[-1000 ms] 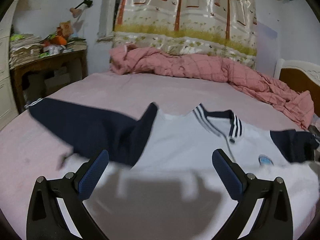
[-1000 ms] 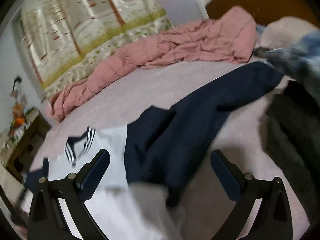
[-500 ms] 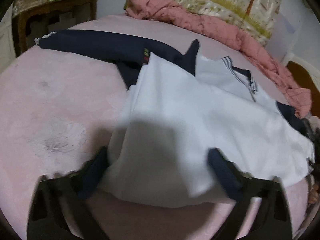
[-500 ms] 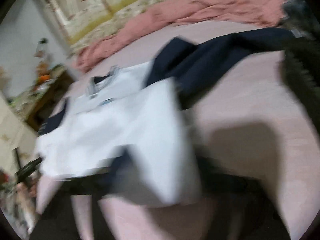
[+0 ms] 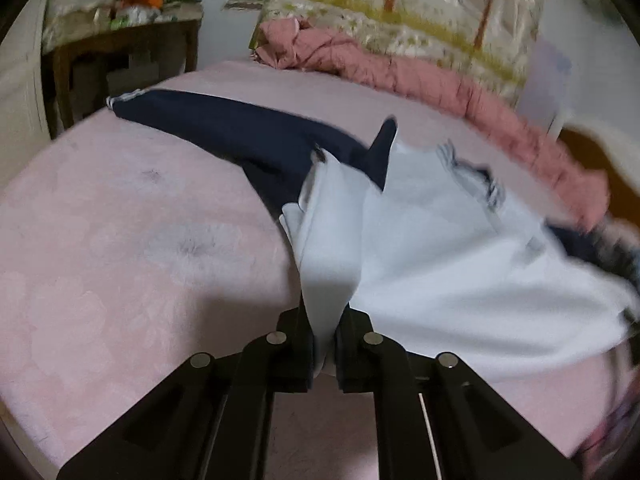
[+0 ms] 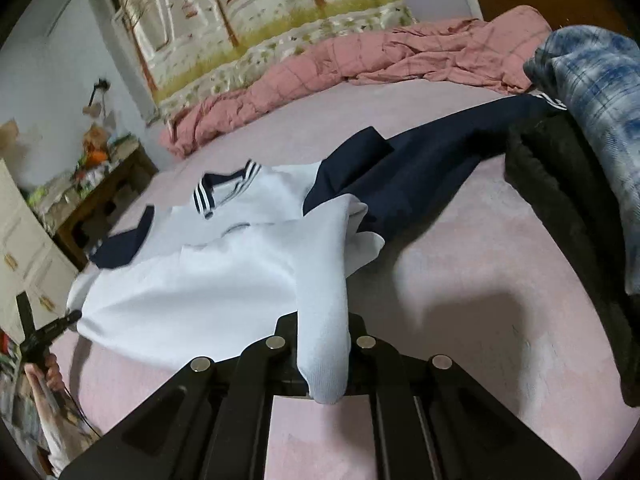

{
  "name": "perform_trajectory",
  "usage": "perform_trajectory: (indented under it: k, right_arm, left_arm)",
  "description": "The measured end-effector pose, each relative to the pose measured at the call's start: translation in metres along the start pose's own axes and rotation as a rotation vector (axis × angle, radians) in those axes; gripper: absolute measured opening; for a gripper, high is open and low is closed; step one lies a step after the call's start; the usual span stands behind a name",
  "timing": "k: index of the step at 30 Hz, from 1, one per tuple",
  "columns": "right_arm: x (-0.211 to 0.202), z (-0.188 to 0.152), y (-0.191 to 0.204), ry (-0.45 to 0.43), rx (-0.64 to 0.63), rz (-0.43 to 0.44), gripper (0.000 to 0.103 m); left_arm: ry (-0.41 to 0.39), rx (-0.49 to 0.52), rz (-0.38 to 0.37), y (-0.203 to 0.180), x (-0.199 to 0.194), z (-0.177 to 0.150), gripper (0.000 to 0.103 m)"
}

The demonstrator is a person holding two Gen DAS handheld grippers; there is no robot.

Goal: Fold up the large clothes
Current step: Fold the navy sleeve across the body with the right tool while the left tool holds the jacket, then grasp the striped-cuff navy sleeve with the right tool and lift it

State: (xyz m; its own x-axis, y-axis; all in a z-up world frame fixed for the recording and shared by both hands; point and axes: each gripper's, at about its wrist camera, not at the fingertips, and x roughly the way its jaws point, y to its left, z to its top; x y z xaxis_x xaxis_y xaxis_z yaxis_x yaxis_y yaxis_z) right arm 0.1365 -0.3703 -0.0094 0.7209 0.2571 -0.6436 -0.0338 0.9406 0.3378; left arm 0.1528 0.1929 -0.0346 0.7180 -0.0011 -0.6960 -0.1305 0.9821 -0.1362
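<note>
A white jacket [image 5: 440, 248] with navy sleeves and a striped collar [image 6: 224, 188] lies spread on the pink bed. In the left wrist view my left gripper [image 5: 324, 320] has its jaws closing on the white bottom corner, which is bunched between the pads and pulled toward me. One navy sleeve [image 5: 240, 132] stretches away to the left. In the right wrist view my right gripper [image 6: 324, 332] is shut on the other bottom corner of the jacket [image 6: 208, 280], whose hem hangs over the fingers. The other navy sleeve [image 6: 420, 172] runs back to the right.
A crumpled pink quilt [image 6: 360, 60] lies along the far side of the bed under a tree-print curtain. A dark fleece garment [image 6: 568, 220] and a blue plaid one [image 6: 600, 80] are piled at the right. A cluttered wooden table [image 5: 120, 56] stands beyond the left edge.
Both grippers went from wide open above the jacket to closed on its bottom corners. The hem has been drawn toward the camera and the white cloth has bunched up.
</note>
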Motion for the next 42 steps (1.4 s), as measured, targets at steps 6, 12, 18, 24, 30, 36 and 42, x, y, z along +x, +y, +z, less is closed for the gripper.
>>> perform_trajectory:
  k: [6,12,18,24,30,36,42]
  right_arm:
    - [0.007,0.007,-0.005,-0.024,-0.045,-0.171,0.047]
    - [-0.003,0.060,-0.051,-0.179,0.134,-0.210,0.068]
    - [0.055,0.116,-0.125,-0.137,0.342,-0.270,0.068]
    - [0.097,0.131,-0.151,-0.140,0.365,-0.301,0.054]
    - [0.101,0.141,-0.146,-0.206,0.351,-0.360,0.004]
    - [0.063,0.161,-0.074,-0.300,0.167,-0.232,0.004]
    - [0.052,0.174,0.023,-0.259,-0.020,-0.088,0.004]
  left_arm:
    - [-0.322,0.268,0.171,-0.057,-0.035,-0.004,0.053]
    - [-0.380,0.220,0.054,-0.089,-0.033,0.045,0.072]
    - [-0.296,0.136,-0.028,-0.125,0.026,0.102,0.077]
    - [-0.247,0.105,-0.043,-0.142,0.079,0.097,0.078]
    - [-0.194,0.077,-0.028,-0.137,0.098,0.094,0.078]
    - [-0.212,0.155,-0.031,-0.150,0.095,0.082,0.078]
    - [-0.246,0.231,-0.015,-0.166,0.090,0.075,0.078]
